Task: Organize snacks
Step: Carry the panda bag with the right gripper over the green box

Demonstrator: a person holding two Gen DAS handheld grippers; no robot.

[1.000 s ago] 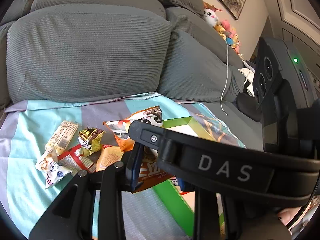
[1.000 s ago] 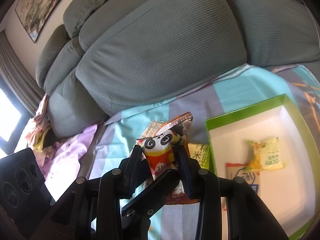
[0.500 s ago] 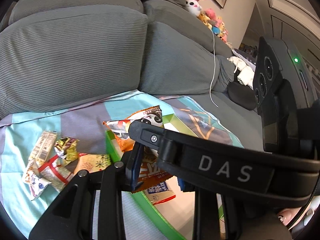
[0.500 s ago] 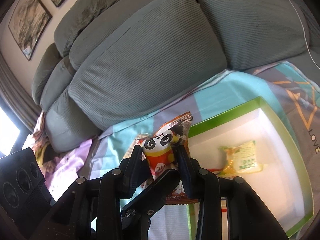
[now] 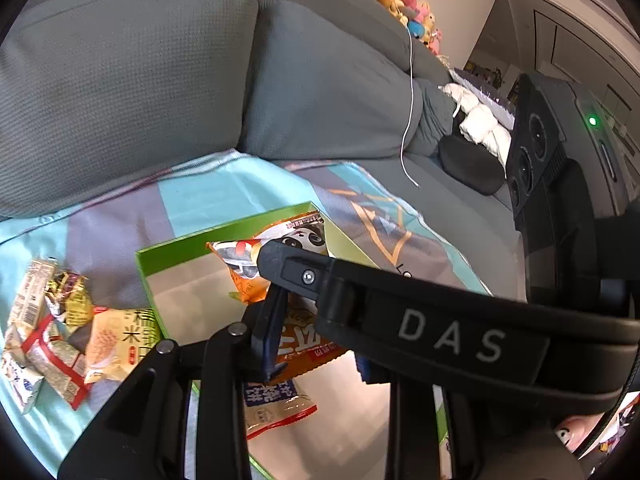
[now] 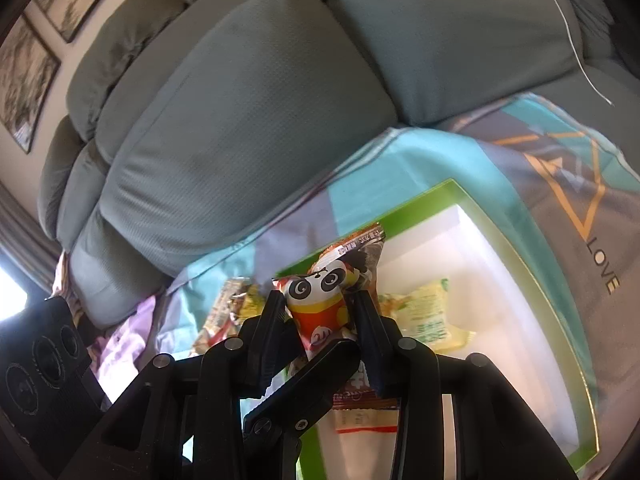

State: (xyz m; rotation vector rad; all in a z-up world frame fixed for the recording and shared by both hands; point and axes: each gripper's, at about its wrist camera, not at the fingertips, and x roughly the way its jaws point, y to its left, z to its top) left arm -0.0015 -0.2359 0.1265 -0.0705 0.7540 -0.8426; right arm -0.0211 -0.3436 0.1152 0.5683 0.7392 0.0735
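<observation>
panda snack pack [image 5: 280, 280] lower half hidden by gripper, green box [image 6: 552, 360] corner cut off, pkt text unreadable

FREE: green tray [image 6: 532, 264] floor right of yellow packet [image 6: 430, 316] | OBSTACLES: snack pile [image 5: 60, 336] just left of tray; sofa cushions [image 6: 248, 128] behind

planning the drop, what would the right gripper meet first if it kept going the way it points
Probably the white floor of the green-rimmed cardboard box, near the yellow snack packet; depth is unclear. The right gripper holds the orange panda snack bag.
</observation>
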